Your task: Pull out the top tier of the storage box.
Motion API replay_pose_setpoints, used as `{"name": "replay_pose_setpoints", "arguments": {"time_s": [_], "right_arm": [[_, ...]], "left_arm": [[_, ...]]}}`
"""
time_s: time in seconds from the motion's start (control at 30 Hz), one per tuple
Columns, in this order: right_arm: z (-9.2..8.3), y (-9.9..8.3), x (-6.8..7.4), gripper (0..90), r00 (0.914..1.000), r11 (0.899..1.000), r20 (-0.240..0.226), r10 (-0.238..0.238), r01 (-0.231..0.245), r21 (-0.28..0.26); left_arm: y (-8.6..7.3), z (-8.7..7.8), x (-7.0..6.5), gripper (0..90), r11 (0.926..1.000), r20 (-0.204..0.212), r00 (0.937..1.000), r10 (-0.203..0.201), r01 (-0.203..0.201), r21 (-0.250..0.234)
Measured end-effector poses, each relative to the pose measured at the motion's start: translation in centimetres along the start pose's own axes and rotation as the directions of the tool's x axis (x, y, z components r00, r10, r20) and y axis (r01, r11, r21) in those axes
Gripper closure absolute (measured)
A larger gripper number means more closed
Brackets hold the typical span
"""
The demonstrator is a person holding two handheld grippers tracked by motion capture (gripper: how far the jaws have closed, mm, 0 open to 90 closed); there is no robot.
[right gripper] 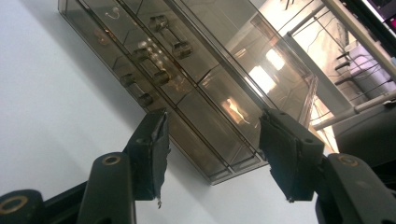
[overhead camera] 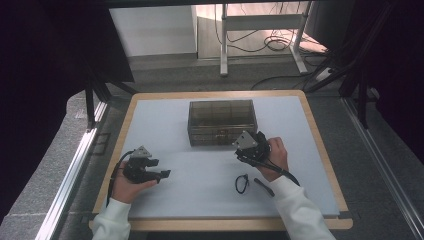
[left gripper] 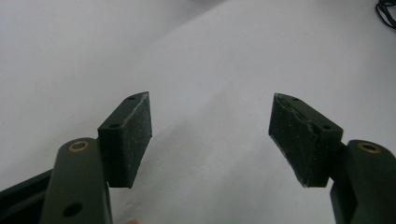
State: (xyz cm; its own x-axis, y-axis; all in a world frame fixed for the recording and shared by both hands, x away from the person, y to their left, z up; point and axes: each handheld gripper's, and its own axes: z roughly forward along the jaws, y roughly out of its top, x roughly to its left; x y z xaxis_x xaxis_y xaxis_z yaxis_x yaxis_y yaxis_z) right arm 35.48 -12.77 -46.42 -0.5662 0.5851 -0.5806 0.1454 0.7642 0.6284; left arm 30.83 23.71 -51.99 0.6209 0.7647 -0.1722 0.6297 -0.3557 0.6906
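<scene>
A smoked see-through box (overhead camera: 222,121) with small drawers stands in the middle of the white mat (overhead camera: 200,172). My right gripper (overhead camera: 243,146) is at the box's front right corner, held in a white-sleeved hand. In the right gripper view its jaws (right gripper: 212,154) stand open and empty, pointing at the box (right gripper: 187,74), whose drawer handles (right gripper: 170,36) show. My left gripper (overhead camera: 161,170) rests low over the mat at the front left, pointing right. Its jaws (left gripper: 210,135) are open with only bare mat between them.
A black loop (overhead camera: 242,183) and a short black strip (overhead camera: 263,186) lie on the mat in front of the right hand; the loop's edge (left gripper: 386,11) shows in the left gripper view. The wooden table rim (overhead camera: 320,150) frames the mat. Cables and a metal stand (overhead camera: 260,30) lie beyond.
</scene>
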Motion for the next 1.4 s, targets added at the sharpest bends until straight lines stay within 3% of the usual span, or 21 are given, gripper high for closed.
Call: {"name": "replay_pose_setpoints", "arguments": {"time_s": [0.2, 0.43, 0.97, 1.4], "right_arm": [[0.3, 0.0, 0.4, 43.0, 0.999, 0.999, 0.024, -0.038, 0.038, 0.012], [0.4, 0.2, 0.7, 43.1, 0.9985, 0.999, 0.03, -0.047, 0.047, 0.011], [1.2, 0.8, 2.1, 44.6, 0.9856, 0.989, 0.08, -0.149, 0.148, 0.019], [1.5, 0.9, 2.7, 44.9, 0.9791, 0.986, 0.118, -0.166, 0.166, 0.008]], "left_arm": [[0.0, 0.0, 0.0, 30.6, 1.0, -0.001, 1.0, 0.0, 0.0, 0.0], [0.0, 0.0, 0.0, 30.5, 1.0, -0.001, 1.0, 0.001, -0.001, 0.0], [0.0, -0.1, 0.0, 30.6, 1.0, -0.001, 1.0, 0.0, 0.0, -0.003], [0.0, -0.1, 0.0, 30.5, 1.0, -0.001, 1.0, 0.001, -0.001, -0.002]]}}
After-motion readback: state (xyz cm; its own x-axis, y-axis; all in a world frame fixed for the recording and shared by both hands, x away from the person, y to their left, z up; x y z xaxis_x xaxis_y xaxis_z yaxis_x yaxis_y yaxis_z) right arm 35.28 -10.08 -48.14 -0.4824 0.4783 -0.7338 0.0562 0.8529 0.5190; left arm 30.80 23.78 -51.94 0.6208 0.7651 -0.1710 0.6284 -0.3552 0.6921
